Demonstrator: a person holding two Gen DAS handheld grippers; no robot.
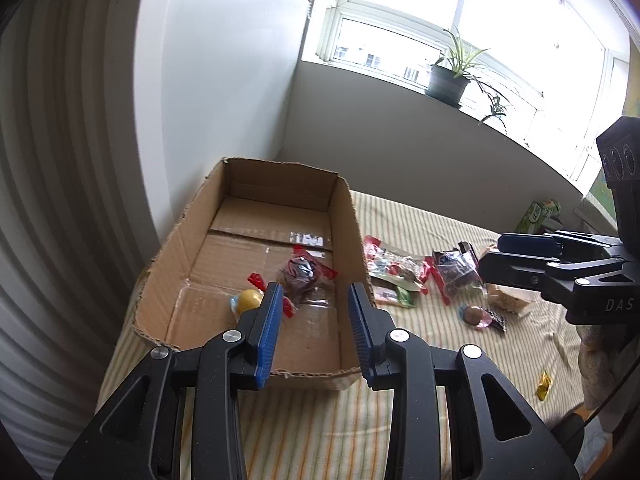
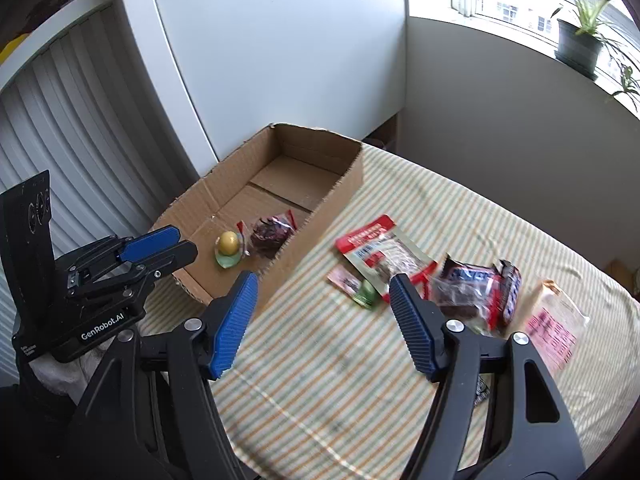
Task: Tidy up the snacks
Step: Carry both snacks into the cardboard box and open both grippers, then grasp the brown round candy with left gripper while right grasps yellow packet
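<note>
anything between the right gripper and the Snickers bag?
Nothing visible. The right gripper, jaws open and empty, hangs above the striped cloth; the Snickers bag lies uncovered just past its right finger.

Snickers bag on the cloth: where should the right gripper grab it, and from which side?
Judgement: take the Snickers bag at its crumpled right end, near the twisted top, coming from above. It lies flat on the striped cloth, so only bunched film offers a pinchable ridge. The right gripper is open and empty, close beside it.
</note>
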